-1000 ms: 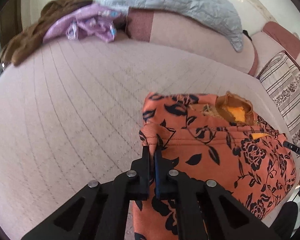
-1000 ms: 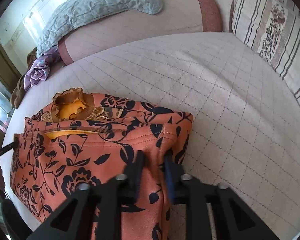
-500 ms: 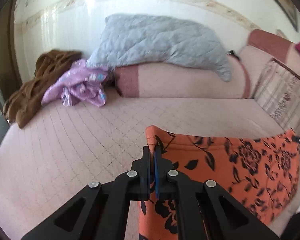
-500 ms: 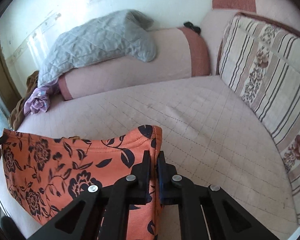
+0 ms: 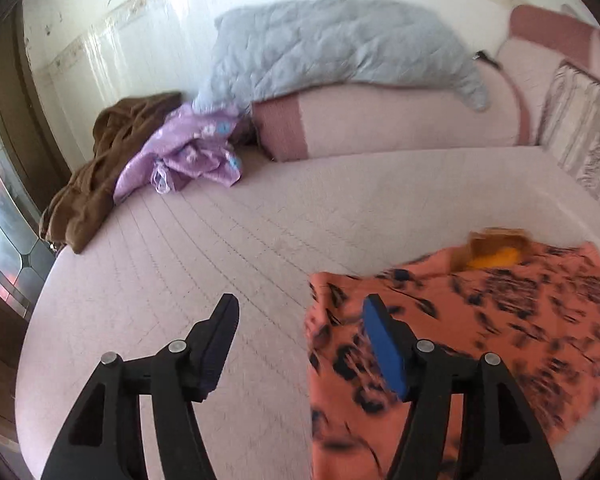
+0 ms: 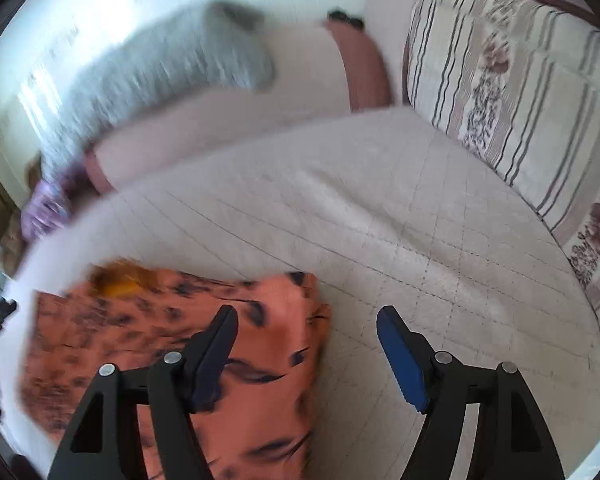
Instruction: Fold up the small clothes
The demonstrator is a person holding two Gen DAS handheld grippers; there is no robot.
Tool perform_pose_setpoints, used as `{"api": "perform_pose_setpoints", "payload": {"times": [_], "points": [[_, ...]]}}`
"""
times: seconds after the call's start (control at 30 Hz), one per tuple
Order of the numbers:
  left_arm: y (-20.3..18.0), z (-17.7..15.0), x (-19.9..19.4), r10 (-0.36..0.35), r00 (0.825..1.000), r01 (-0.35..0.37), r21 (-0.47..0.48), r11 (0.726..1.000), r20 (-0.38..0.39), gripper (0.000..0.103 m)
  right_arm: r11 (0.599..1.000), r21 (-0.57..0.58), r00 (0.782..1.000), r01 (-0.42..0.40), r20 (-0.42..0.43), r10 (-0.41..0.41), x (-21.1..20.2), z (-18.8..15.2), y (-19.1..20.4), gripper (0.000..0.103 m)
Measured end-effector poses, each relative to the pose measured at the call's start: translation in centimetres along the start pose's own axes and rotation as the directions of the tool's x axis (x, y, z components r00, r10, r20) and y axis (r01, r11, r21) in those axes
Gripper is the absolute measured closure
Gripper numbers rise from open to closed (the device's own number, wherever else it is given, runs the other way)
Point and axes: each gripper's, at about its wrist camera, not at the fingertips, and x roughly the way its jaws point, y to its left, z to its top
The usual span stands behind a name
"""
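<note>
Both jaws stand wide apart with nothing between them. From the left gripper [image 5: 300, 320] the orange floral garment [image 5: 480, 320] lies on the pink quilted bed [image 5: 220, 240] at about four o'clock, its edge under the blue-padded finger. From the right gripper [image 6: 306, 326] the garment [image 6: 172, 332] sits at eight o'clock, blurred. At eleven o'clock lie a purple cloth [image 5: 184, 152] and a brown cloth [image 5: 104, 172]; a grey quilt [image 5: 332, 48] drapes the bolster at twelve.

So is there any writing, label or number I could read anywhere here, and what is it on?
None can be read.
The orange floral garment shows only a leaf print, motion-blurred.
The striped cushion carries flower bands, no letters.
The grey quilt and purple cloth show no text.
</note>
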Motion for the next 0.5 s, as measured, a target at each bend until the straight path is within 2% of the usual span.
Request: {"api": "perform_pose_setpoints", "payload": {"times": [0.03, 0.1, 0.13, 0.2, 0.23, 0.3, 0.37, 0.4, 0.43, 0.5], "points": [[-0.2, -0.5, -1.4, -0.011, 1.0, 0.011, -0.009, 1.0, 0.015, 0.037, 0.999, 0.017, 0.999, -0.047, 0.013, 0.047, -1.4, -0.2, 0.2, 0.027], [-1.0, -1.9, -3.8, -0.078, 0.997, 0.078, -0.028, 0.997, 0.028, 0.034, 0.983, 0.023, 0.983, -0.18, 0.024, 0.18, -4.3, -1.5, 1.9, 0.027], [-1.5, -2.6, -4.5, -0.115, 0.993, 0.116, -0.037, 0.993, 0.028, 0.032, 0.976, 0.019, 0.976, -0.217, 0.019, 0.217, -4.7, -2.0, 2.4, 0.027], [-2.7, -5.1, -4.4, -0.146, 0.989, 0.145, -0.044, 0.988, -0.018, 0.031, 0.948, 0.027, 0.948, -0.319, -0.012, 0.319, -5.1, -3.7, 3.9, 0.024], [-3.0, -5.8, -3.8, -0.146, 0.988, 0.144, -0.041, 0.989, -0.047, 0.031, 0.939, 0.033, 0.938, -0.343, -0.032, 0.344, -4.8, -4.9, 4.4, 0.023], [-3.4, -8.3, -0.4, -0.1, 0.978, 0.096, -0.031, 0.995, -0.181, 0.031, 0.938, 0.051, 0.935, -0.342, -0.083, 0.345, -3.2, -6.9, 4.8, 0.023], [-2.3, -10.2, 2.9, -0.009, 0.951, 0.004, -0.017, 1.0, -0.309, 0.031, 0.948, 0.098, 0.931, -0.304, -0.181, 0.318, -0.1, -8.7, 4.0, 0.024], [-1.3, -10.4, 2.6, -0.038, 0.952, 0.02, -0.063, 0.998, -0.303, 0.031, 0.952, 0.132, 0.928, -0.277, -0.218, 0.301, 1.3, -9.4, 3.1, 0.03], [-0.8, -10.3, 2.0, -0.049, 0.956, 0.023, -0.091, 0.996, -0.289, 0.031, 0.942, 0.172, 0.922, -0.289, -0.214, 0.322, 1.6, -9.9, 2.3, 0.03], [0.4, -9.7, -0.3, -0.024, 0.974, -0.002, -0.114, 0.993, -0.226, 0.031, 0.95, 0.174, 0.938, -0.26, -0.188, 0.291, 0.2, -9.5, 2.3, 0.027]]}}
